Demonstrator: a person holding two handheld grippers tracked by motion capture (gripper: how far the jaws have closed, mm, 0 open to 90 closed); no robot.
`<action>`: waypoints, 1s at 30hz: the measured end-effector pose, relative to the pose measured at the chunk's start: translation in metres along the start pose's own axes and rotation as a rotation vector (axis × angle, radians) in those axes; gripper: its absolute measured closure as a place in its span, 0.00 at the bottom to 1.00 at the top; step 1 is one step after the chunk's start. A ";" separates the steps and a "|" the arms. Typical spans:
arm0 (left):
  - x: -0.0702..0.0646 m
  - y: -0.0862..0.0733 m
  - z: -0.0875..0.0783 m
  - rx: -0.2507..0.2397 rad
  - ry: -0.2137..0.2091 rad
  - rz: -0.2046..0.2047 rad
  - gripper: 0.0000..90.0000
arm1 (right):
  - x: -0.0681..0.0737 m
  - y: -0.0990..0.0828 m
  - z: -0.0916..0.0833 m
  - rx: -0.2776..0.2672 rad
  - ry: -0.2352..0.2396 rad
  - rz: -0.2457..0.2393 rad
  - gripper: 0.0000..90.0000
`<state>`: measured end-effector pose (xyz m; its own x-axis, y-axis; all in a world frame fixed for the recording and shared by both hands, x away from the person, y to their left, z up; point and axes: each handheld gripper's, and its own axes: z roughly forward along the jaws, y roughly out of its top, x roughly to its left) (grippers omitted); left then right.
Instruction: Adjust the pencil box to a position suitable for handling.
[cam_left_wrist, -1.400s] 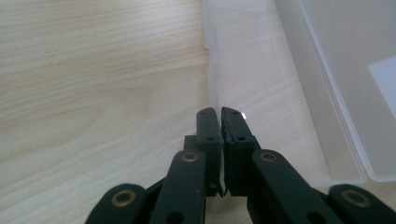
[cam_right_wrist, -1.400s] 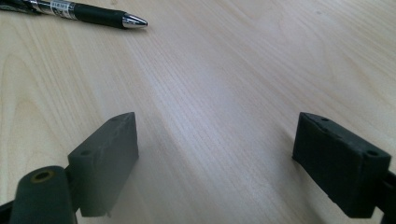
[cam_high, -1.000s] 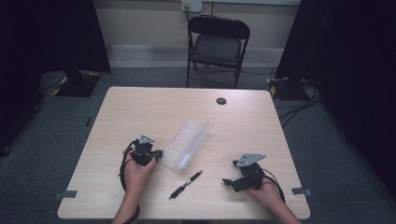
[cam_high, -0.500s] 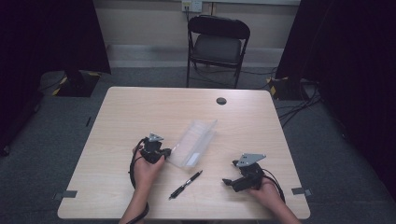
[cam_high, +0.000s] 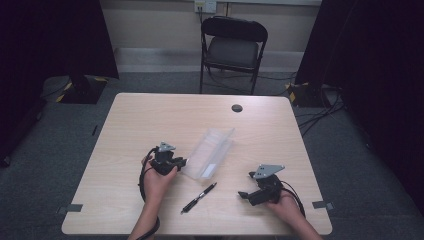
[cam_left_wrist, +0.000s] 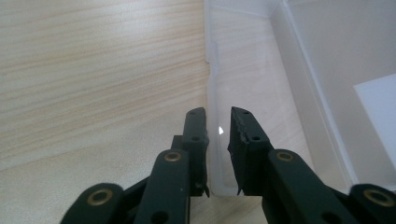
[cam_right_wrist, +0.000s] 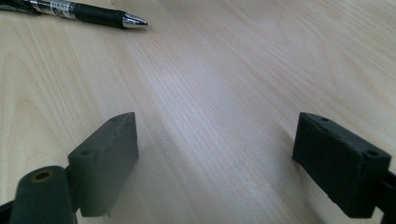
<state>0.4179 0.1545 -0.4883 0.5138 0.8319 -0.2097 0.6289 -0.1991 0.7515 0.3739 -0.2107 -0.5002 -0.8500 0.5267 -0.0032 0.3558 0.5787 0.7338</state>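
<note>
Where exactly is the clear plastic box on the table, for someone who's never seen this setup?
Start at the light wooden table in front of the black folding chair. Near its middle, slanting toward the person's left gripper, lies the clear plastic box, open. It is the only see-through thing there: the black pen beside it is thin and dark.

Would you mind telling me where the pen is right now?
In the high view the pen lies on the table near its front edge, between the two hands, just in front of the clear box.
</note>
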 end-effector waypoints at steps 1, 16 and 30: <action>0.000 0.000 0.000 0.000 0.000 0.000 0.80 | 0.000 0.000 0.000 0.000 0.000 0.000 0.15; -0.013 -0.015 -0.037 -0.007 -0.060 0.053 0.74 | 0.000 0.000 0.000 0.000 -0.002 0.001 0.15; -0.048 -0.047 -0.051 0.031 -0.180 0.148 0.74 | 0.000 0.000 0.000 0.000 -0.002 0.001 0.15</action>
<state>0.3340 0.1505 -0.4819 0.6953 0.6876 -0.2089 0.5555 -0.3297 0.7634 0.3736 -0.2107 -0.5002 -0.8489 0.5285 -0.0039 0.3567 0.5783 0.7337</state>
